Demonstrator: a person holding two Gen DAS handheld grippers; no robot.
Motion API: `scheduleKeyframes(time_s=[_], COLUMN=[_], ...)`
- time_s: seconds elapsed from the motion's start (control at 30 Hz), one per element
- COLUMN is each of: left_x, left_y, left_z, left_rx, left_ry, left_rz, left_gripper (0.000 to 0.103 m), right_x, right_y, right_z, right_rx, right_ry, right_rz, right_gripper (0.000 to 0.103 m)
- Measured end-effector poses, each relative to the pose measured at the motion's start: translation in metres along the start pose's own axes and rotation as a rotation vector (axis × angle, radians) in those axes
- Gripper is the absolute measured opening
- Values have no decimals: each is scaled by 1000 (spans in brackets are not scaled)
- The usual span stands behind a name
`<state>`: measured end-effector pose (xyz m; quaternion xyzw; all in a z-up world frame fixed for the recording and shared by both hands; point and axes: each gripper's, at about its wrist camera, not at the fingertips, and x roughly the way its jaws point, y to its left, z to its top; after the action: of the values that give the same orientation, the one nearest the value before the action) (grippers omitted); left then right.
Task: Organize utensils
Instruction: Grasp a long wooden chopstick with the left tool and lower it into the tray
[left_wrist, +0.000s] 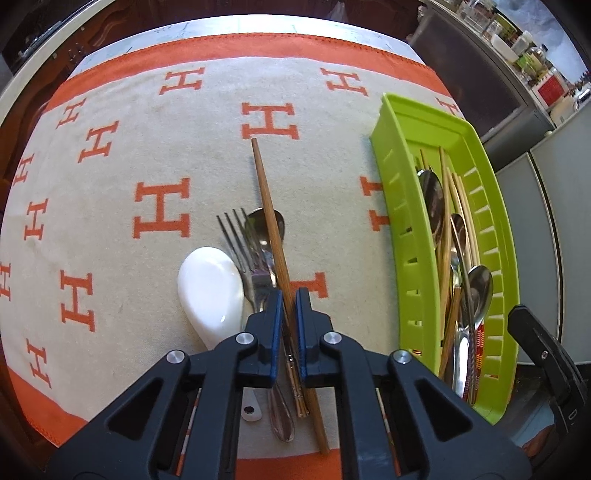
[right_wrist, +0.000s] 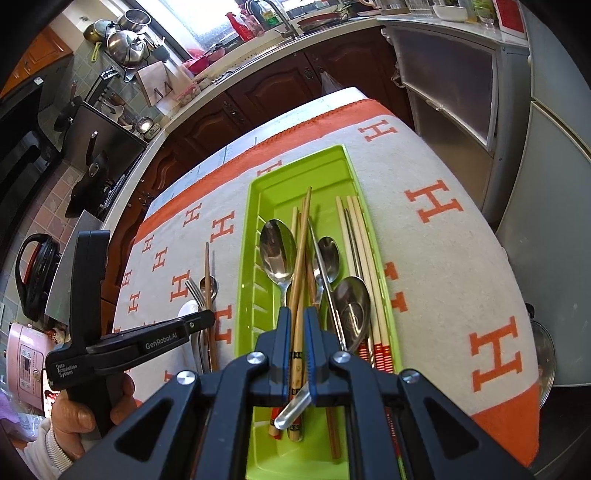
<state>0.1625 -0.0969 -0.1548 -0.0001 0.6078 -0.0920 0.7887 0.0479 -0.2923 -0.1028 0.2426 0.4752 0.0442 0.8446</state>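
The left claw (left_wrist: 289, 295) is closed on a brown chopstick (left_wrist: 266, 206) whose long axis runs straight away from it across the worktop, the green tray (left_wrist: 400, 206) just to its right, where the right claw (right_wrist: 296, 314) pinches a bamboo chopstick (right_wrist: 300, 258).

Table (right_wrist: 236, 149) draped in a cream cloth (left_wrist: 155, 155) with orange H marks. Directly below the left tool's tips, on the cloth: brown chopstick (left_wrist: 266, 199), fork (left_wrist: 242, 243), metal spoon (left_wrist: 260, 230), white ceramic spoon (left_wrist: 210, 284). Off to that tool's right, a green tray (left_wrist: 400, 206) of utensils.
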Motion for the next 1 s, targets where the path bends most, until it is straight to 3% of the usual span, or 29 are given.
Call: scheduleKeyframes(time_s=[0.3,0.5,0.8,1.0], left_x=[11,4,-54,-82], left_y=[-9,-3,-15,-47], left_z=[2,-1,-1,11], left_rx=[13,-16,-3,19], left_ry=[20,9,-13,-15], left_rz=[22,-32,-198,-313], left_gripper=[5,4,4,4], right_x=[-2,-4,-8,-11], right_y=[-5,-6,-7,-9], right_z=[-2,-2,-1,2], right_rx=[9,13,19,18], right_ry=[-2,-6,-9,-14], right_rz=[4,13,28,12], right_gripper=[7,7,7,7])
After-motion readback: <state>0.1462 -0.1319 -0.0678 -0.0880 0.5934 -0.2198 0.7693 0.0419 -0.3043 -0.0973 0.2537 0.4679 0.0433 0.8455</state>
